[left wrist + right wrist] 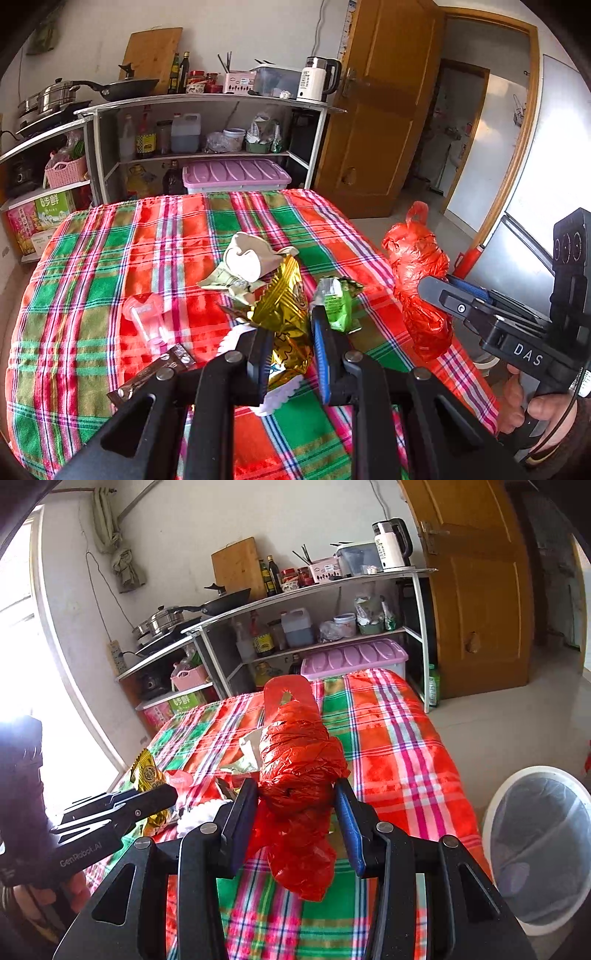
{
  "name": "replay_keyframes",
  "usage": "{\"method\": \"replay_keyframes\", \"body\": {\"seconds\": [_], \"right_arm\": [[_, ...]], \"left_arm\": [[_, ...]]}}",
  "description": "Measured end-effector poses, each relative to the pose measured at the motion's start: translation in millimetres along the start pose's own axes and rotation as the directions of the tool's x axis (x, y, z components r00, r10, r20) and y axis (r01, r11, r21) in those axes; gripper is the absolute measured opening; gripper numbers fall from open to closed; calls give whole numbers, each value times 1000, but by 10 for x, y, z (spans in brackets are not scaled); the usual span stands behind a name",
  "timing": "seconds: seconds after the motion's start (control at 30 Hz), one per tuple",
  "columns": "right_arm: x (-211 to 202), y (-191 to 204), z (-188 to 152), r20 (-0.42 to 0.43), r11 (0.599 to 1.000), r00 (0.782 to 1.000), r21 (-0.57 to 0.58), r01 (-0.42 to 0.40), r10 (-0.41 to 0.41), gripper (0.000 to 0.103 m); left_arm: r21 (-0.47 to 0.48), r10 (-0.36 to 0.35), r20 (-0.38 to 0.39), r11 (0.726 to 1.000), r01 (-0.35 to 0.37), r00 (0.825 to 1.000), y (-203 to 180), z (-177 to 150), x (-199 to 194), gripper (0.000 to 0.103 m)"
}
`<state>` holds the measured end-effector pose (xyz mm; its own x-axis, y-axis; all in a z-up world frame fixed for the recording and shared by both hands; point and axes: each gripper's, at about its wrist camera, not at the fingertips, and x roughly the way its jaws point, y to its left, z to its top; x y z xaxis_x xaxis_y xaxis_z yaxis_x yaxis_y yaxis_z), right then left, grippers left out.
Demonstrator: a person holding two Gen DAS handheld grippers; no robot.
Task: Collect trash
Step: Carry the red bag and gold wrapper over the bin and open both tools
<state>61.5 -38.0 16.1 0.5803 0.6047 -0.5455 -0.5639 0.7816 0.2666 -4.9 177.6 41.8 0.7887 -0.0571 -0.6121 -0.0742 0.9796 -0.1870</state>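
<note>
Gold foil snack wrapper [286, 314] sits pinched between the left gripper [288, 354] pads, jaws nearly closed on it, crinkled and shiny with serrated white end seals; it looks lifted clear of the plaid tablecloth [110, 258], probably so it can be carried off as trash. Right gripper [295, 808] holds a red plastic bag [301, 771], jaws part-way apart and clamping its bundled middle; thin, wrinkled film, handle loop sticking up at 12 o'clock, loose tail hanging at 6 o'clock. 2 pieces in hand, 1 per gripper.

The white bin [495, 812] with a clear liner stands on the floor at 4 o'clock in the right wrist view, off the table edge, likely where both go.

Still on the cloth in the left wrist view: a crushed white paper cup [247, 258] on crumpled paper at 12 o'clock of the gold wrapper, a green wrapper [336, 301] at 2 o'clock (touching the right-hand finger or just behind it, cannot tell), a clear plastic cup [147, 317] at 9 o'clock, and a brown wrapper [151, 373] at 8 o'clock. Cloth is soft woven check in red, green and pink.
</note>
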Motion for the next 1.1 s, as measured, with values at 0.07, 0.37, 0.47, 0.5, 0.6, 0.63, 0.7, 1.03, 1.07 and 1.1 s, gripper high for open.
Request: {"method": "replay_keyframes", "body": {"seconds": [0.07, 0.37, 0.47, 0.5, 0.6, 0.63, 0.7, 1.03, 1.07, 1.1], "right_arm": [[-120, -101, 0, 18, 1000, 1000, 10, 22, -22, 43], [-611, -700, -63, 55, 985, 986, 81, 152, -156, 43], [-780, -942, -106, 60, 974, 977, 111, 199, -206, 43], [-827, -1021, -117, 57, 969, 973, 121, 216, -224, 44], [-962, -1236, -170, 49, 954, 962, 153, 257, -267, 43], [-1005, -1298, -191, 46, 949, 958, 160, 273, -283, 44], [-1081, -1428, -221, 41, 939, 952, 179, 293, -304, 44], [-1266, -1936, -437, -5, 902, 930, 244, 357, -367, 43], [-1271, -1977, -459, -12, 898, 927, 245, 365, -374, 44], [-1267, -2017, -476, -20, 896, 925, 244, 372, -378, 44]], "left_arm": [[18, -16, -1, 1000, 16, 1000, -133, 30, 30, 21], [88, -151, -43, 984, 154, 988, -893, 150, 317, 21], [115, -200, -64, 972, 206, 978, -1208, 180, 441, 21], [131, -211, -72, 967, 219, 975, -1316, 180, 479, 21], [164, -246, -96, 952, 259, 964, -1611, 183, 594, 21], [170, -257, -105, 947, 272, 961, -1692, 181, 634, 21], [181, -276, -127, 938, 296, 953, -1853, 162, 705, 21], [256, -291, -202, 906, 337, 935, -2478, 112, 1055, 21], [262, -292, -205, 903, 340, 934, -2524, 99, 1088, 21], [265, -292, -214, 901, 343, 932, -2574, 88, 1131, 21]]}}
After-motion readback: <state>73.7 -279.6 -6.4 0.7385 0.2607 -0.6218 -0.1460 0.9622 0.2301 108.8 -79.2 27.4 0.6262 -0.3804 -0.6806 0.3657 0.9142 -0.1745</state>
